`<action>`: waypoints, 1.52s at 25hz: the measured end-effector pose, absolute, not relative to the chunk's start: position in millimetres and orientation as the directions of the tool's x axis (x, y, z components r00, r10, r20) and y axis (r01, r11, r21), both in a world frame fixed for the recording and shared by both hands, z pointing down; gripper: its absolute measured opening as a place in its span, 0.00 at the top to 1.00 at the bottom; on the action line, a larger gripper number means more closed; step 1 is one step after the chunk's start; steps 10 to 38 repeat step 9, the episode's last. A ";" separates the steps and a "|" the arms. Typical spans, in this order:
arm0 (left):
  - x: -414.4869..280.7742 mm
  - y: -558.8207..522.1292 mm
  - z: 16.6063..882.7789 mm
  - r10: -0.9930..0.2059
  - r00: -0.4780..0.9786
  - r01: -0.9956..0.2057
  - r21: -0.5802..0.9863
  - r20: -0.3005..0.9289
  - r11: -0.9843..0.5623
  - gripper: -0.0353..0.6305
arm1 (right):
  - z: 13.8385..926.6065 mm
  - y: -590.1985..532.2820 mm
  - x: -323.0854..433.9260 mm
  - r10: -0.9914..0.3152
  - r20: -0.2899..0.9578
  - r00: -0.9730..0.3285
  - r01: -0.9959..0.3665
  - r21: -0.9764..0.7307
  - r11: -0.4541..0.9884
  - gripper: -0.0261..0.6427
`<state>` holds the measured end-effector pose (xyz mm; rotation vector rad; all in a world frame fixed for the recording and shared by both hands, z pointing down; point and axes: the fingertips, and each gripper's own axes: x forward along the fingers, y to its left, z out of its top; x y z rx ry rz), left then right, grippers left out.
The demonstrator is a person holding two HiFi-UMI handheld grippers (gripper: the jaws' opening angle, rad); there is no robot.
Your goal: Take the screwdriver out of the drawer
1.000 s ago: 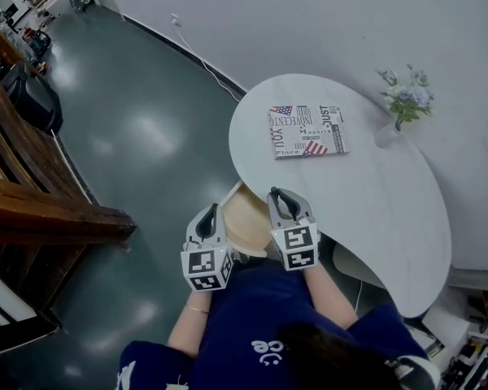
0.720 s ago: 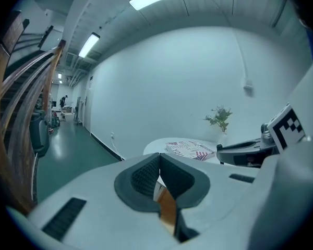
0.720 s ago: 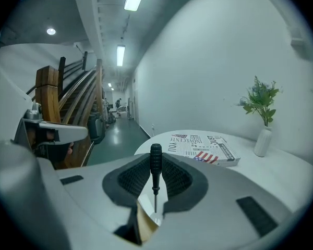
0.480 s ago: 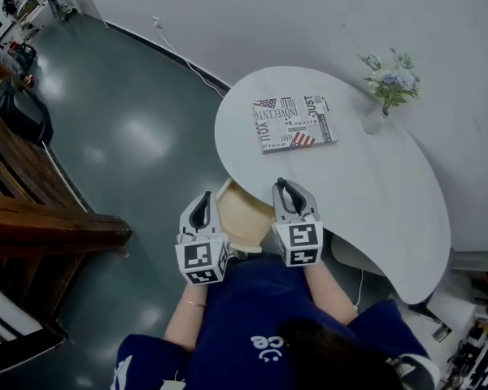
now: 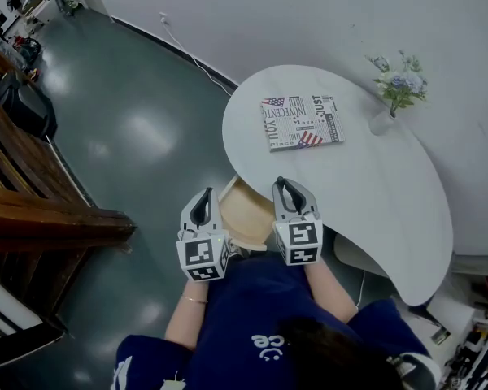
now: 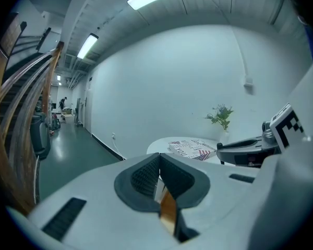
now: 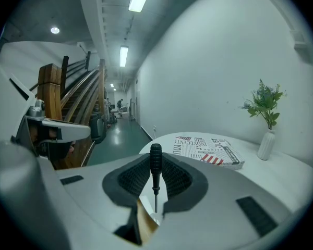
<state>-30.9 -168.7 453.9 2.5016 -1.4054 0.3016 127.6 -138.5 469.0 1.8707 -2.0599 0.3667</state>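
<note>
- The screwdriver (image 7: pixel 155 165) stands upright between the jaws of my right gripper (image 7: pixel 155 180), black ribbed handle on top and thin metal shaft pointing down; the pads are clenched on its sides.
- Below the shaft, through the gap between the jaws, pale wood of the drawer (image 5: pixel 244 214) shows. The screwdriver is lifted clear of it and does not lie inside.
- In the head view the drawer is pulled open from under the rim of the white table (image 5: pixel 374 193), with my right gripper at its right side, at the table's edge.
- My left gripper (image 6: pixel 158 172) hangs over the drawer's left side, jaws pressed together with nothing between them.
- On the tabletop, well apart from both grippers, a book (image 5: pixel 301 122) printed with newsprint and flag patterns lies flat.
- Near the wall beyond the book stands a white vase (image 5: pixel 383 122) of flowers.
- A dark green glossy floor (image 5: pixel 138 128) spreads to my left, and a wooden staircase (image 5: pixel 41 210) runs along its far edge.
</note>
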 end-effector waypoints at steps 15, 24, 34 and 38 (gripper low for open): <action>-31.5 -167.6 458.1 -0.794 0.521 -0.851 0.127 0.312 -0.509 0.94 | 471.9 -137.0 126.4 -0.905 0.418 -0.081 -0.993 0.047 0.110 0.85; -31.5 -167.6 458.1 -0.794 0.521 -0.851 0.127 0.312 -0.509 0.94 | 471.9 -137.0 126.4 -0.905 0.418 -0.081 -0.993 0.047 0.110 0.85; -31.5 -167.6 458.1 -0.794 0.521 -0.851 0.127 0.312 -0.509 0.94 | 471.9 -137.0 126.4 -0.905 0.418 -0.081 -0.993 0.047 0.110 0.85; -31.5 -167.6 458.1 -0.794 0.521 -0.851 0.127 0.312 -0.509 0.94 | 471.9 -137.0 126.4 -0.905 0.418 -0.081 -0.993 0.047 0.110 0.85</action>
